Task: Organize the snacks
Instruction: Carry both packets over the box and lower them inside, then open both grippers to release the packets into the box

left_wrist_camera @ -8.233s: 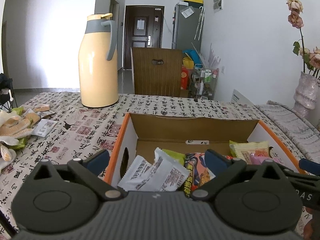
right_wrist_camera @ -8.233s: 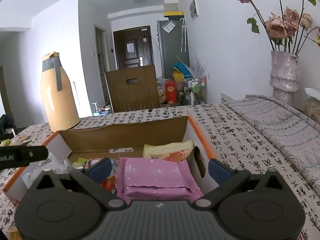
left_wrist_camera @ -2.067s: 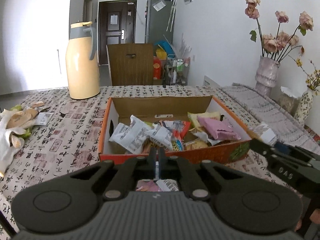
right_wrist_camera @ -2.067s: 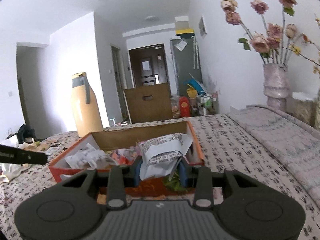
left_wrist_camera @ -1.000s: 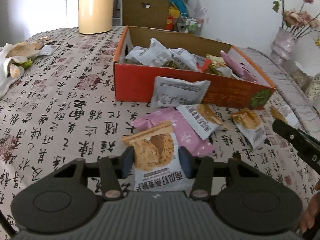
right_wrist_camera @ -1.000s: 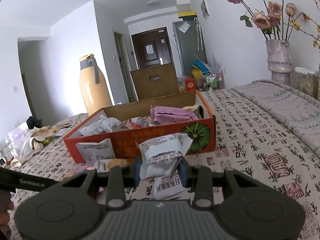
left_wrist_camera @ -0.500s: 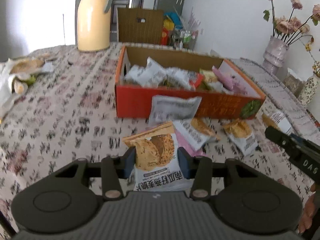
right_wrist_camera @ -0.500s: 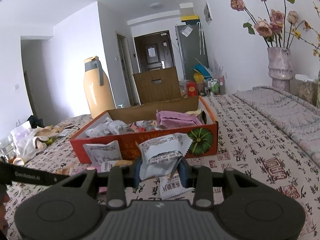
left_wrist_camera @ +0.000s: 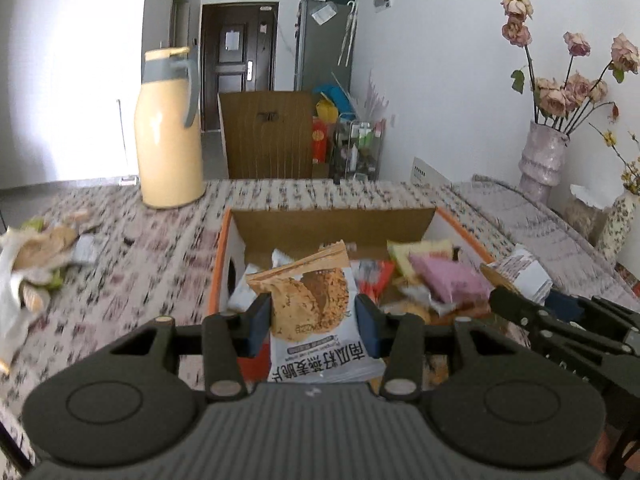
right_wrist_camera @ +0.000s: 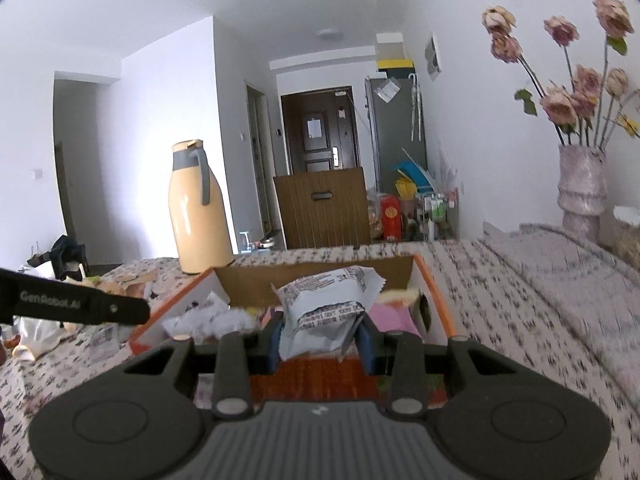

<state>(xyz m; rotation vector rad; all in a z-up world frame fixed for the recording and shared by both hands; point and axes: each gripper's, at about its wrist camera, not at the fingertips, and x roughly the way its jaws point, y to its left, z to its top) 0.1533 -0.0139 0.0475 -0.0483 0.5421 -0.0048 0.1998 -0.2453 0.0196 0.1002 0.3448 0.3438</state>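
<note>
**Two packets up, box dead ahead**

You've got the table (left_wrist_camera: 120, 264) spread out under you, its patterned cloth blurred in both views. On it sits the box (left_wrist_camera: 224, 248), orange outside and brown card inside, open at the top and already heaped with snacks (left_wrist_camera: 440, 276): a pink pack, pale wrappers, a red one. Behind the box, to its left, stands the yellow jug (left_wrist_camera: 168, 132), upright. Over on the right edge you can see the vase (right_wrist_camera: 580, 188) with its dried roses.

Now your hands. Your left gripper (left_wrist_camera: 314, 316) is clamped on the biscuit packet (left_wrist_camera: 316, 308), blue pads pressing on both sides; the packet stands upright between them, its crimped top pointing at the box. It hangs in front of the box's near wall, over the front edge as the left camera sees it.

Your right gripper (right_wrist_camera: 320, 336) is closed tight on the grey packet (right_wrist_camera: 324, 308), which bulges up out of the jaws. It too is held in front of the box's near orange wall, off the cloth. In the left view the right gripper shows at the far right, beside the box's right corner.
</note>
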